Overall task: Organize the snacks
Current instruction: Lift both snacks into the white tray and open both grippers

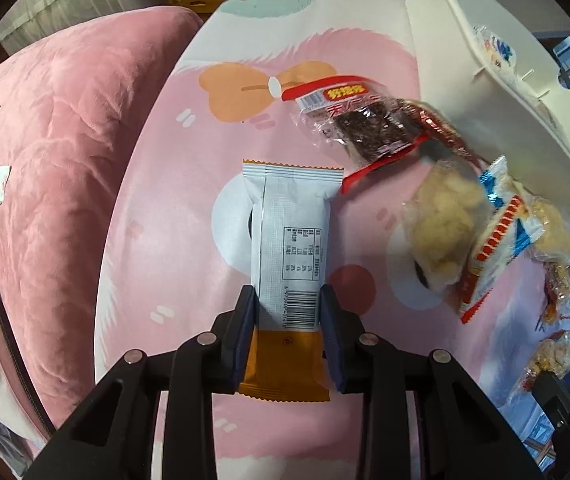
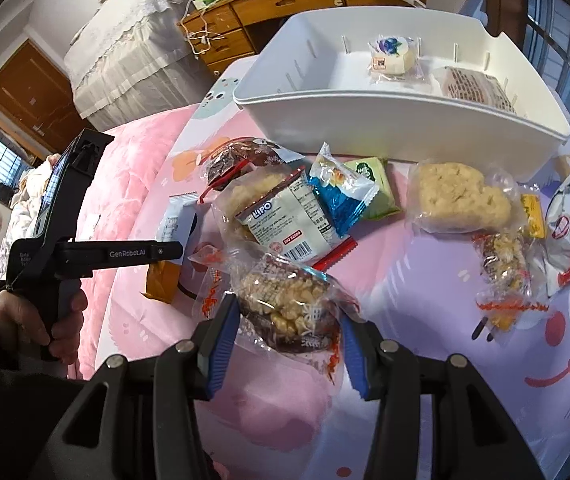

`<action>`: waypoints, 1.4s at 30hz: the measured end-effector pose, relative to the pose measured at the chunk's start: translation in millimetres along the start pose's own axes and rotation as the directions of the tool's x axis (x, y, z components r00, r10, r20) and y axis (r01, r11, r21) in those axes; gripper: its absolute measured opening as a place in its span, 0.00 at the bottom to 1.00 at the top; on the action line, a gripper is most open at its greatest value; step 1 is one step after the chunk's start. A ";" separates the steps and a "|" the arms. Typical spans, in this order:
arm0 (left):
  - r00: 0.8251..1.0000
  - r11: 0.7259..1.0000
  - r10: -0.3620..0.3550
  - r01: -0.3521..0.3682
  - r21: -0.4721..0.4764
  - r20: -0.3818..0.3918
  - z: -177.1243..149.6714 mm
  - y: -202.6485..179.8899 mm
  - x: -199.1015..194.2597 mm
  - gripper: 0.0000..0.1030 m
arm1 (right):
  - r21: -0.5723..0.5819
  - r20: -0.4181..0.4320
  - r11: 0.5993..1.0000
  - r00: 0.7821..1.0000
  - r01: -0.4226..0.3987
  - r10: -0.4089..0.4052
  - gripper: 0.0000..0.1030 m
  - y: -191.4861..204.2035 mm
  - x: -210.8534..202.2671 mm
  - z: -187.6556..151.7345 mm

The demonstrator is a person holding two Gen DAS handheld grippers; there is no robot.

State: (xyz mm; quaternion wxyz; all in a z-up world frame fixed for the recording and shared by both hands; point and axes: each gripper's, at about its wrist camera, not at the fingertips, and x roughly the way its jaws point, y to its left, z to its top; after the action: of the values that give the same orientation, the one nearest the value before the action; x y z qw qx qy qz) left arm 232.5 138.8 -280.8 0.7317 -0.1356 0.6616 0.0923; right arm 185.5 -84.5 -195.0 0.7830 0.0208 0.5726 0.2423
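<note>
Progress first: I count only two packets in the white bin (image 2: 401,120) so far, a round blueberry-print cake (image 2: 395,58) and a brown-wrapped slab (image 2: 475,88) next to it, both toward the bin's right end. The left part of the bin looks bare. Most snacks are loose on the cartoon-print tablecloth (image 2: 425,360), so I'd judge the task early, maybe a fifth done.

Left gripper (image 1: 287,300): jaws clenched on the silver-and-orange bar (image 1: 291,240), pads pressing both long sides near its orange end. Can't tell if it's lifted or flat on the cloth. Right gripper (image 2: 289,322): jaws straddle the clear-wrapped puffed-grain cake (image 2: 291,304); left pad at the wrapper, right pad seems just clear, so I read it as not closed yet.

Left to sort: Lipo biscuit pack (image 2: 289,220), blue-and-white packet (image 2: 339,196), green packet (image 2: 377,188), pale rice-crisp block (image 2: 461,196), seaweed packet w/ red trim (image 1: 361,124), plus several more at far right.

Room: the bin's near wall sits close behind the pile, rim raised, so each packet must go up and over. The table edge runs along the left, w/ a pink quilt (image 1: 65,140) beside it; the bar lies nr that edge. Open cloth is nearest me, front right. Both grippers work close together, so I'd move one at a time.
</note>
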 end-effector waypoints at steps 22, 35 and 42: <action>0.979 0.993 -0.082 0.065 0.098 0.187 29.0 -88.3 -120.5 0.29 | -0.093 0.236 0.996 0.972 0.012 0.010 0.47 -45.6 -69.2 64.9; 0.935 0.970 -0.162 0.091 0.227 0.316 94.7 -176.7 -156.4 0.29 | -0.008 0.337 0.998 0.940 0.066 -0.059 0.47 -103.0 -84.7 111.0; 0.936 0.969 -0.182 0.119 0.216 0.302 103.8 -188.8 -146.7 0.52 | 0.029 0.303 0.997 0.950 0.072 -0.077 0.48 -111.8 -71.4 117.7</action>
State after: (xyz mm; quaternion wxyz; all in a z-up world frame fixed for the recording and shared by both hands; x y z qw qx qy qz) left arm 373.9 -0.1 -111.6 0.8436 -0.0972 0.5280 -0.0082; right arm 315.8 -183.0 -126.0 0.8700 0.0432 0.4479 0.2014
